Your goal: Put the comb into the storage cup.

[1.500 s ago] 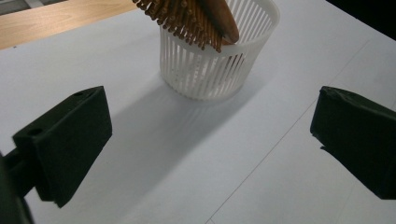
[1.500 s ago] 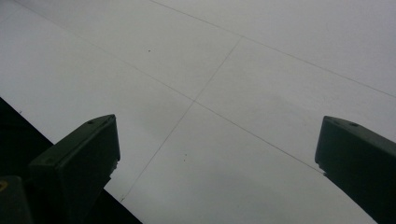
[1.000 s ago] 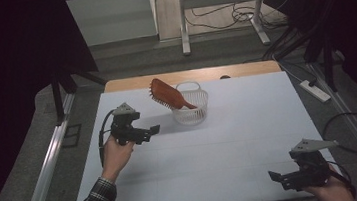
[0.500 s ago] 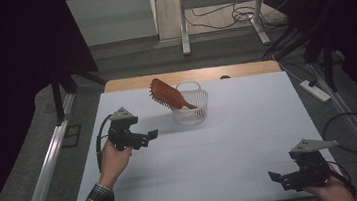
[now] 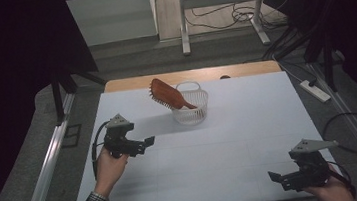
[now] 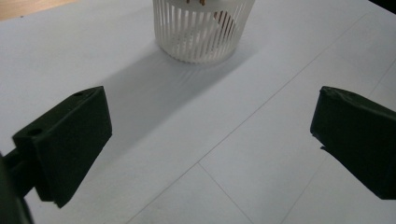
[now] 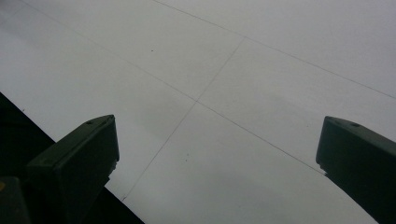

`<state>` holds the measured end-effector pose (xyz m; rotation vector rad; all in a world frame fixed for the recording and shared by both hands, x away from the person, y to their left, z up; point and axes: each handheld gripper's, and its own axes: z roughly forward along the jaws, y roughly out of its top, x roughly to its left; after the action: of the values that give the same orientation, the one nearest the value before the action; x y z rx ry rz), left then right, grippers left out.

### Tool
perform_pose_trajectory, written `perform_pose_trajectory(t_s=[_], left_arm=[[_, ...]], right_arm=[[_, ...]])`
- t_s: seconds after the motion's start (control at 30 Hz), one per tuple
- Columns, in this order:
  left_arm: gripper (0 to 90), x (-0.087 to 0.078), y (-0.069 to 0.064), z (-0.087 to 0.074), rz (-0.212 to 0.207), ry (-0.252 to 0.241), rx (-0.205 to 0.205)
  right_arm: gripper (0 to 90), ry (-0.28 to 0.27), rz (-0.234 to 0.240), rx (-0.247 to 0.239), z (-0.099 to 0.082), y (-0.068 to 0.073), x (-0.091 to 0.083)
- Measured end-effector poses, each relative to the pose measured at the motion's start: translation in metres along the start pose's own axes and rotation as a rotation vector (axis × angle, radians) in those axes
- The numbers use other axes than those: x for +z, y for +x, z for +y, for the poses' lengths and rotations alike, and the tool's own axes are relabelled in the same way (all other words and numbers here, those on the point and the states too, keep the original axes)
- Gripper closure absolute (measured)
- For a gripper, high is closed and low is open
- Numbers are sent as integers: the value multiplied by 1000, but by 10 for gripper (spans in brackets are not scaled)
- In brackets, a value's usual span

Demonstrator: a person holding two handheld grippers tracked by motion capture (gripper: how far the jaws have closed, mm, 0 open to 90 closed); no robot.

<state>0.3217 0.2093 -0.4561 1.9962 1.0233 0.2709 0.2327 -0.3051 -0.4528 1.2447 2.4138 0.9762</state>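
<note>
On the white table (image 5: 223, 166), no writing or label can be read. A white basket (image 5: 191, 107) is set near the far edge, with a brown hairbrush (image 5: 168, 96) leaning in it. The left gripper (image 5: 143, 145) and right gripper (image 5: 278, 179) are held with jaws wide apart, nothing between them.

A white-covered table (image 5: 232, 150) with a wooden far edge is set on grey floor (image 5: 127, 60); black curtains (image 5: 16, 57) are hung at both sides; cables (image 5: 218, 18) are strewn beyond; a power strip (image 5: 314, 90) is laid at right.
</note>
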Motion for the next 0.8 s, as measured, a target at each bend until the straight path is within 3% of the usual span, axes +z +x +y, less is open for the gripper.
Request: perform_pose_trajectory(t_s=[0.8], left_arm=[[0, -19, -5, -23, 9, 18, -21]], right_arm=[[0, 2, -7, -2, 0, 1, 0]])
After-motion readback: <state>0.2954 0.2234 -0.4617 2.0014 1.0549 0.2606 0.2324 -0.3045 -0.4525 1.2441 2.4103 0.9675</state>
